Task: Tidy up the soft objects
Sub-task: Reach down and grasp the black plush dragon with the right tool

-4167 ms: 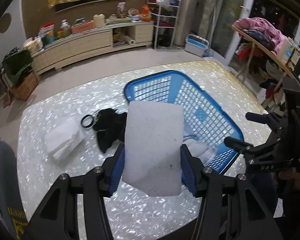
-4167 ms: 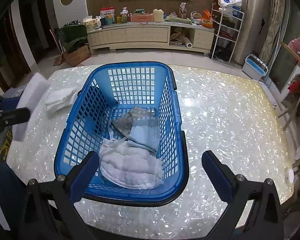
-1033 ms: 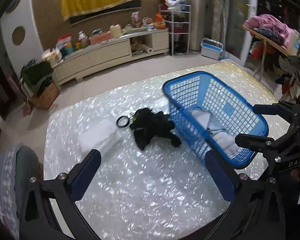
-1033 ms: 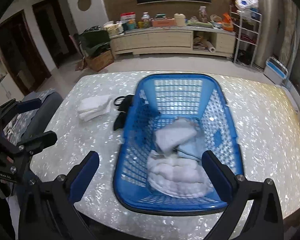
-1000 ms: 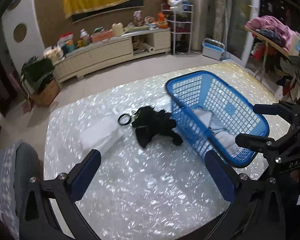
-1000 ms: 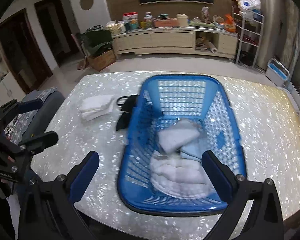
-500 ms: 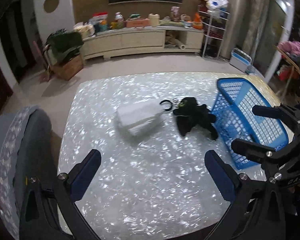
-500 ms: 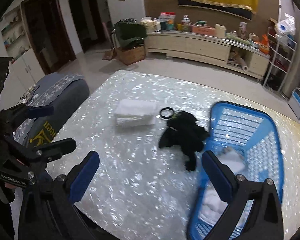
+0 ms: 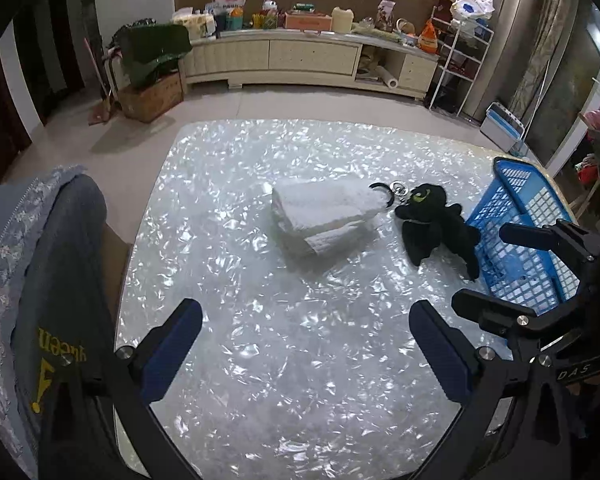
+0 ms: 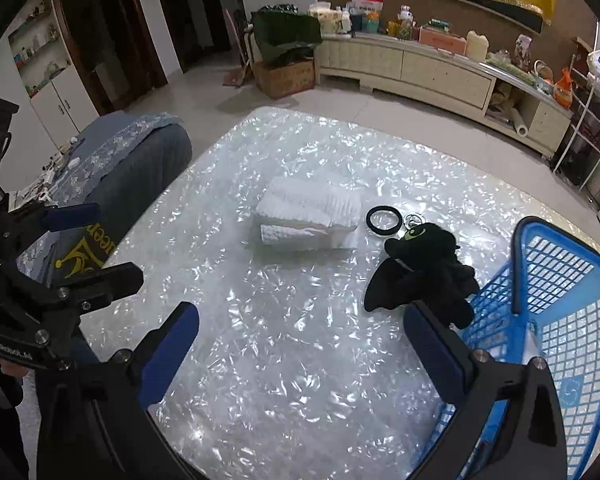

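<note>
A folded white towel (image 9: pixel 325 211) lies mid-table, also in the right wrist view (image 10: pixel 309 215). A black plush toy (image 9: pixel 436 226) with a black ring (image 9: pixel 382 196) lies right of it, against the blue basket (image 9: pixel 516 216). The right wrist view shows the plush (image 10: pixel 420 270), the ring (image 10: pixel 383 219) and the basket (image 10: pixel 568 292). My left gripper (image 9: pixel 306 344) is open and empty, above the table short of the towel. My right gripper (image 10: pixel 300 344) is open and empty, its right finger beside the plush. Each gripper shows in the other's view: right (image 9: pixel 512 276), left (image 10: pixel 88 244).
The shiny white table (image 9: pixel 300 380) has a blue-grey covered chair (image 9: pixel 48 280) at its left edge. A long cabinet (image 9: pixel 300 56) with clutter and a wire shelf (image 9: pixel 464 68) stand across the floor behind.
The white pad my left gripper held 4 seconds ago now lies in the basket. Both grippers have swung left from the basket toward the towel and plush.
</note>
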Motion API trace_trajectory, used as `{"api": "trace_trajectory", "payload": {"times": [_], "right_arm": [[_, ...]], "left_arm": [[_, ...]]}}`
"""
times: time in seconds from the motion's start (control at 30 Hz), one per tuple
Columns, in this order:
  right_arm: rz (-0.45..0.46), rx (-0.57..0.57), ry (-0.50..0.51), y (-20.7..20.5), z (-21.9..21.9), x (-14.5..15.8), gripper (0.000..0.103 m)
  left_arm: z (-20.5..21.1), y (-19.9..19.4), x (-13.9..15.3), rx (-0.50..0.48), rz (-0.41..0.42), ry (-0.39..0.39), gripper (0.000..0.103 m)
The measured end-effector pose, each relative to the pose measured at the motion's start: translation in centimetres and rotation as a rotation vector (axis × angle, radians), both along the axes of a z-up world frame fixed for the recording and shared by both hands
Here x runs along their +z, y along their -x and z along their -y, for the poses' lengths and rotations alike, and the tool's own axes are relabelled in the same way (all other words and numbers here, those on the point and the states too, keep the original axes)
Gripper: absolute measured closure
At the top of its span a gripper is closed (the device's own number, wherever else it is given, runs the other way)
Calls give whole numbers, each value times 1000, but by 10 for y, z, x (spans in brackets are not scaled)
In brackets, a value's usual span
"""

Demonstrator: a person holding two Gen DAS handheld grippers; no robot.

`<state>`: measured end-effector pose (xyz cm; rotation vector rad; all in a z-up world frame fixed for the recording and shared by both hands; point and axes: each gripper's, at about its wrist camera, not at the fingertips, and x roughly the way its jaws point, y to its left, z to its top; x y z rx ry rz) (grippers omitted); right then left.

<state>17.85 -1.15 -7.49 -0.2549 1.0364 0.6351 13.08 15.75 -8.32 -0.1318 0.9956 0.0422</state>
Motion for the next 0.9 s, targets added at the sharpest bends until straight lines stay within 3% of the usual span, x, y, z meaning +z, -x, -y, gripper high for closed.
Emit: {"api": "trace_trajectory", "payload": {"times": [0.3, 0.6, 0.9], "right_arm": [[-48, -53, 84, -26, -13, -32, 0], [-35, -139, 178, -58, -3, -44, 0], [-12, -177, 280, -76, -4, -54, 1]], "left_arm": [[-14, -35, -33, -10, -49, 11, 0], [-13, -77, -56, -45, -66, 53, 0], [-1, -108, -71, -112, -77, 31, 0]]}}
